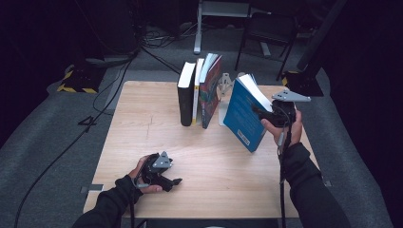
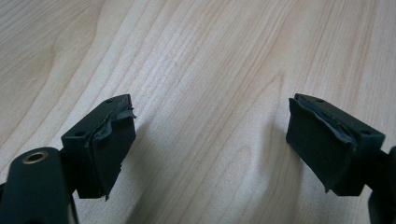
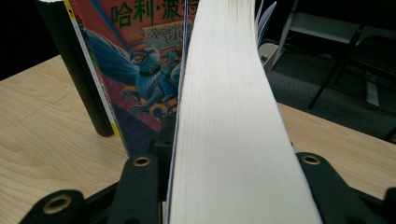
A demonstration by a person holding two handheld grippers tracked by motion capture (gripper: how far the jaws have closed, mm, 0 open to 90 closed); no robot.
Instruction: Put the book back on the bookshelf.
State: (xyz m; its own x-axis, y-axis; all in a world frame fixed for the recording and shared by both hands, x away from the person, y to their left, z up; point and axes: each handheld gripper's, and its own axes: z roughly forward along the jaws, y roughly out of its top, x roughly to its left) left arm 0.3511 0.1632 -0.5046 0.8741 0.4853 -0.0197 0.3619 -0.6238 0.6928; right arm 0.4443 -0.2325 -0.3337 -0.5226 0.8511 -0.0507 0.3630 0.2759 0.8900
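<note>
Nearest the person, the left hand-held gripper [image 1: 167, 181] rests low on the bare worktop [image 1: 228, 185], jaws spread wide with nothing between them. It looks parked there to stay out of the way while the other hand works.

Farther out, the right hand-held gripper [image 1: 259, 112] clamps the blue book [image 1: 243, 116] by its page edge, one jaw on each cover, so the thick block of white pages [image 3: 233, 130] runs straight up between them in the right gripper view. The book is held tilted, its lower corner near or on the wood, just right of the row. That grip on the fore-edge probably keeps the spine leading, ready to slide in upright.

Beyond stand three books [image 1: 198, 90] leaning together, the picture-covered one [image 3: 140, 70] closest. Behind them a metal bookend [image 1: 223, 85] props the row, which likely marks where the blue book belongs.
</note>
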